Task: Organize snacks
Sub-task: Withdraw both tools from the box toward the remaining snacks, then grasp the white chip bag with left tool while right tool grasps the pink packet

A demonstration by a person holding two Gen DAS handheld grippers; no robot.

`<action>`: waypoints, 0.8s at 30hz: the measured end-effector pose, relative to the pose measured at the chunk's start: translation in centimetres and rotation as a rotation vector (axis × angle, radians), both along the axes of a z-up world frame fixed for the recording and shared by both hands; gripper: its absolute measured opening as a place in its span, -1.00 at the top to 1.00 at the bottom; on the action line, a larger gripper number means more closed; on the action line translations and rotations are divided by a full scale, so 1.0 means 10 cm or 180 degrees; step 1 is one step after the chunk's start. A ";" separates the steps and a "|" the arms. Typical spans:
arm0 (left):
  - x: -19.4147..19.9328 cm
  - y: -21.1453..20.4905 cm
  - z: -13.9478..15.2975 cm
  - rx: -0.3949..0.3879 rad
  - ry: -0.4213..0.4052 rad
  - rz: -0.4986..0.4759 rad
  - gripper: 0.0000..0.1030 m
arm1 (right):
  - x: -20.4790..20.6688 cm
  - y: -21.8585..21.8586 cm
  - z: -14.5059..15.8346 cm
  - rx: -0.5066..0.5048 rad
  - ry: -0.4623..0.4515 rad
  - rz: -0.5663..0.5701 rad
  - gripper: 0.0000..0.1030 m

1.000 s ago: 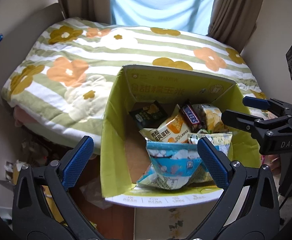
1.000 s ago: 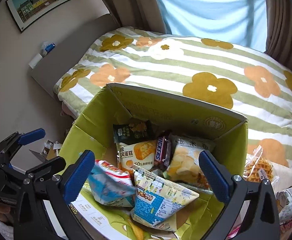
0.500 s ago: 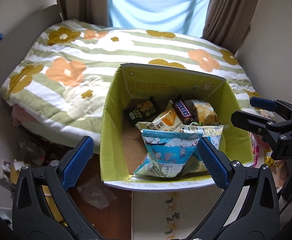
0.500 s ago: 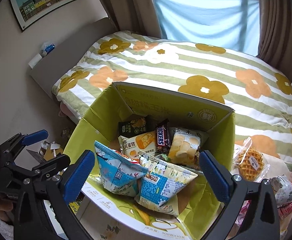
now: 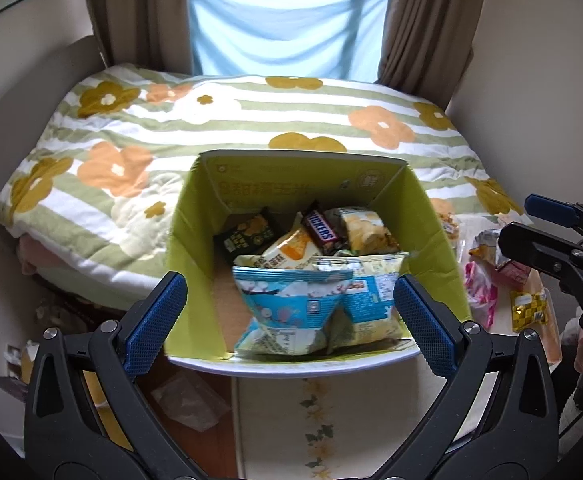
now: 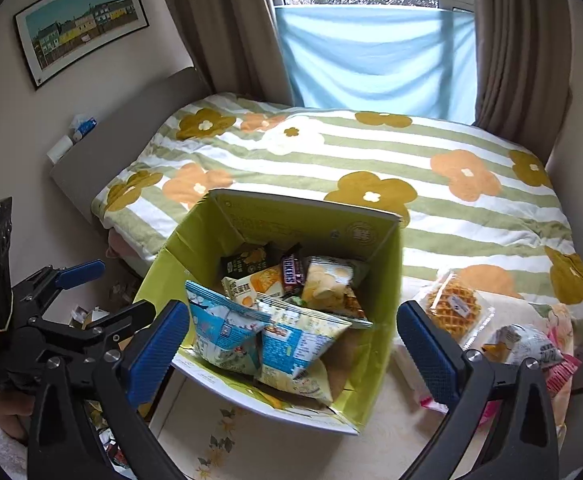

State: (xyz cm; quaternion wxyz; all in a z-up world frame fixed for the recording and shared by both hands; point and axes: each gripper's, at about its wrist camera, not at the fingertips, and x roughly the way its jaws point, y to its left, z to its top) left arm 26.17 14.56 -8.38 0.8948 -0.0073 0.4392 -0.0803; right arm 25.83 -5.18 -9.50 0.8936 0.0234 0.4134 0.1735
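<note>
The green cardboard box (image 6: 379,280) stands on the pale tabletop (image 6: 275,448) at the foot of the bed (image 6: 371,152), already holding a blue-and-white bag (image 6: 219,332), a second bag (image 6: 299,344) beside it, a chocolate bar (image 6: 290,272) and other packets behind. Loose snacks are left outside, to the box's right: a waffle packet (image 6: 455,308) and a white packet (image 6: 527,344). Both the left tool (image 5: 291,312) and the right tool (image 6: 291,340) are held wide apart and empty. A between-picks step is judged; next, the right tool would need to be brought over the waffle packet and closed on it.
</note>
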 end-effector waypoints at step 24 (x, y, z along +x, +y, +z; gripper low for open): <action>-0.21 -2.74 -0.35 -0.0222 0.0200 -0.0432 -0.99 | -0.67 -2.71 -0.37 -0.0094 0.0092 -0.0618 -1.00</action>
